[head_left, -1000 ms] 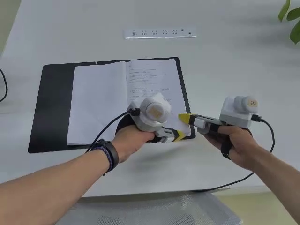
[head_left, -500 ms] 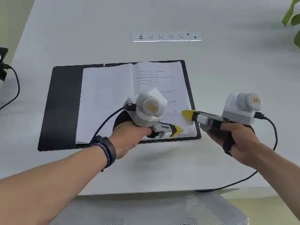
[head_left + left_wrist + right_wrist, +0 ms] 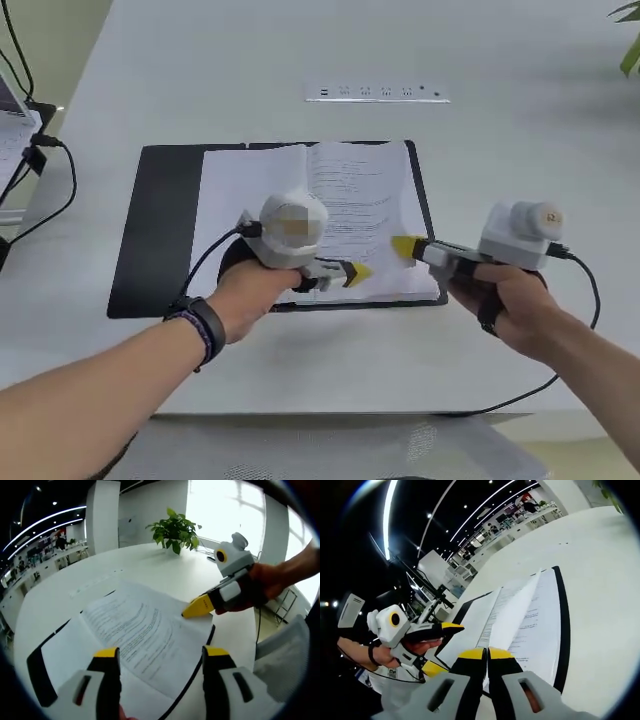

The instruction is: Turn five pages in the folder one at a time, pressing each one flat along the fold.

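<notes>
Open left gripper (image 3: 350,272) over near edge of folder (image 3: 160,230); closed right gripper (image 3: 403,246) at near corner of right page (image 3: 365,200). Risk: grabbing several sheets together, creasing corner.

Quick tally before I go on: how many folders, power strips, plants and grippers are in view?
Folder: 1
Power strip: 1
Plant: 1
Grippers: 2, the left gripper and the right gripper
Total: 5

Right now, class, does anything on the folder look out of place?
One page stands lifted off the others, its edge pinched in the shut right gripper. The folder otherwise lies open and flat, and nothing looks damaged.
</notes>
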### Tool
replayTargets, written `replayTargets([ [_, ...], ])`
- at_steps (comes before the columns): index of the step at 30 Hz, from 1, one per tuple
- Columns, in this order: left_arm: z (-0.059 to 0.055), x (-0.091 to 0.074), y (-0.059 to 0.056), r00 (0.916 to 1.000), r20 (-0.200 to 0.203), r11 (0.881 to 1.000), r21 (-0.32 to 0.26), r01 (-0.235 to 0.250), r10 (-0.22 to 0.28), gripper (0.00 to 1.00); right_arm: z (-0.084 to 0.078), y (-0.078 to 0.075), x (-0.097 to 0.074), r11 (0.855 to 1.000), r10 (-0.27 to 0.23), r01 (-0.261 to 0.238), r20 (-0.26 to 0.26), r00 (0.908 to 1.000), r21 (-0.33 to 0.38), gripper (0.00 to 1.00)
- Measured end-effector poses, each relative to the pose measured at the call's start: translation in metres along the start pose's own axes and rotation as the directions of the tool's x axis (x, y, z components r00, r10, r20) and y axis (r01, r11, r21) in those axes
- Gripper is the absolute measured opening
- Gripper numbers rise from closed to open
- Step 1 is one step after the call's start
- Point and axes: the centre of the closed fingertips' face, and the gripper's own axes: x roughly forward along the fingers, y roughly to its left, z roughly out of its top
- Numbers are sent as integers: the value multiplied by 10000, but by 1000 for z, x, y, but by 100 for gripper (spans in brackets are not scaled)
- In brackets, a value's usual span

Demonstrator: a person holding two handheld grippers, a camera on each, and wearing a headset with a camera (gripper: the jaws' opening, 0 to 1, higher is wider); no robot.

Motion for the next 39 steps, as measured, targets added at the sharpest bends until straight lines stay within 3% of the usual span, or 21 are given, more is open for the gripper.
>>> replayTargets([
  [10, -18, -31, 20, 9985, 77, 9975, -466, -530, 534, 66, -1, 25, 18, 9988, 420, -424, -173, 9990, -248, 0],
  [24, -35, -74, 51, 9899, 250, 9849, -1073, -1362, 1396, 65, 1, 62, 45, 9942, 998, -1006, -208, 9948, -370, 0],
  [39, -56, -110, 62, 9801, 390, 9695, -1595, -1862, 1946, 66, -9, 94, 78, 9857, 1527, -1575, -773, 9852, -599, 0],
])
